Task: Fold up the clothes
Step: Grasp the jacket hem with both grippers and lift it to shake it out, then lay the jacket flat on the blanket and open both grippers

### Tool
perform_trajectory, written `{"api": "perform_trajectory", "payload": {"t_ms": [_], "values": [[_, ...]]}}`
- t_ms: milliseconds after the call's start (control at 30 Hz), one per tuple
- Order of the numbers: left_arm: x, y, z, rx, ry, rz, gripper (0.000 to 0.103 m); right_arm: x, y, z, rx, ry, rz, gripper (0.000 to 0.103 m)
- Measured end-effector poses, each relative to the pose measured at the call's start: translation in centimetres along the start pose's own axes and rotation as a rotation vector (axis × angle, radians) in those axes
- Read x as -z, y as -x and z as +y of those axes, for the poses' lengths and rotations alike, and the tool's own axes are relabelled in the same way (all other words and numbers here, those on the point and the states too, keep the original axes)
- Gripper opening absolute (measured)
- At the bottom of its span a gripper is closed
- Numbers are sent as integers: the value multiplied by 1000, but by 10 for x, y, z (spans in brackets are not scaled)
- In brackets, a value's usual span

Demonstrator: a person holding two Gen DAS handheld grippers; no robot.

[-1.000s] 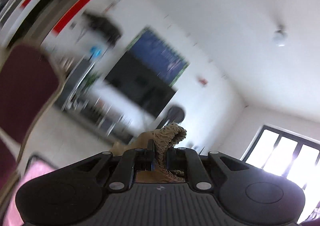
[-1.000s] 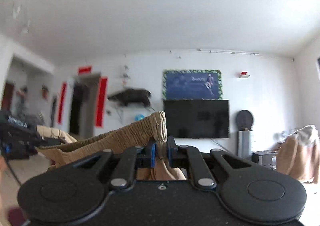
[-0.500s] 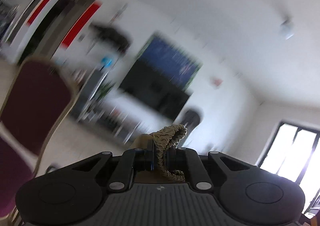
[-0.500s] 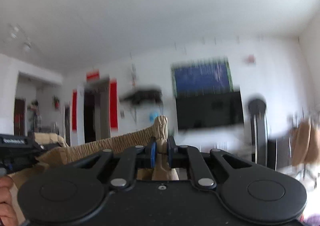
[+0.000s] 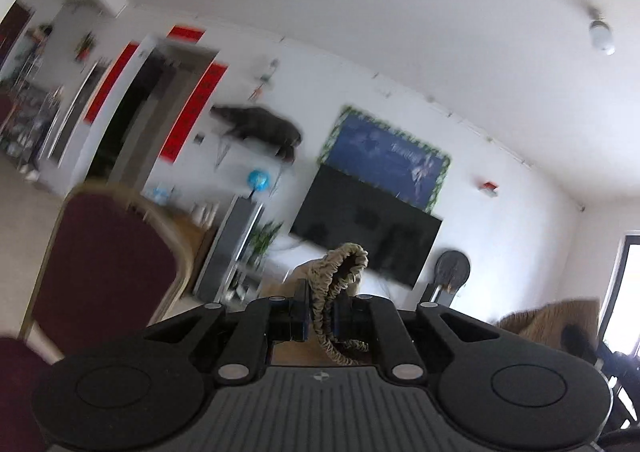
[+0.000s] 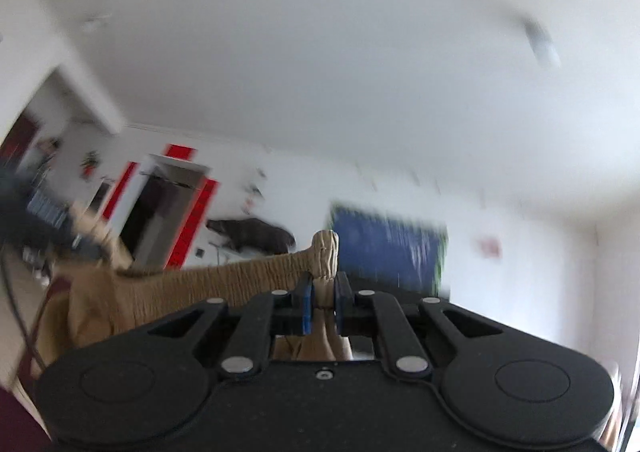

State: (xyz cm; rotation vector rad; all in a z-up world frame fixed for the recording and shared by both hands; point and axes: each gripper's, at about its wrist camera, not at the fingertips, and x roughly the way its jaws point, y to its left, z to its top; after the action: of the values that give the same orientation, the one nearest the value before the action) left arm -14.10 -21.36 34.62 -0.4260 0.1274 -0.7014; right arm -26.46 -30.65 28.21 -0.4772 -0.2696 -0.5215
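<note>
Left gripper point(image 5: 321, 311): jaws clamped on the gathered elastic waistband point(image 5: 340, 276) of a tan garment; the band loops up above the jaws and a bunched end hangs below them.
Right gripper point(image 6: 323, 306): jaws clamped on the same kind of ribbed tan band, a short nub of it standing up above the jaws.
Garment point(image 6: 224, 284): held in the air, with no surface under it in either view; in the right view the waistband runs taut from the jaws off to the left, and loose tan cloth hangs down below it at the left edge.
Aim: both cameras tilt up toward wall and ceiling; both views are blurred, the right more so.
Chair point(image 5: 104, 260): dark red back with a pale frame, low left in the left view, near the camera.
TV point(image 5: 366, 226): black screen on the far white wall, behind the waistband loop in the left view.
Poster point(image 5: 384, 162): blue with a green border, just above the TV.
Doorway point(image 5: 132, 120): dark opening on the left with red strips on both sides and above.
Lamp point(image 5: 600, 36): on the ceiling, upper right in the left view.
</note>
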Motion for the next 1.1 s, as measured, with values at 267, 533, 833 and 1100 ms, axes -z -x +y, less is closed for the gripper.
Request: {"api": "perform_trajectory", "payload": {"t_ms": [267,533,833,1100], "values": [[267,-34,105,-264,24,720,12,228,50,41,-265,-188,774,11],[349,-22,162,-338,-84,1107,33,333,152,58,-335,-447,1300,50],[320,-25,147,-285,-223,947,48,331,137,19,-147,-918,1190,65],[351,-39,151,-293,-227,1084,50,398,137,23,-6,-1217,1274,65]]}}
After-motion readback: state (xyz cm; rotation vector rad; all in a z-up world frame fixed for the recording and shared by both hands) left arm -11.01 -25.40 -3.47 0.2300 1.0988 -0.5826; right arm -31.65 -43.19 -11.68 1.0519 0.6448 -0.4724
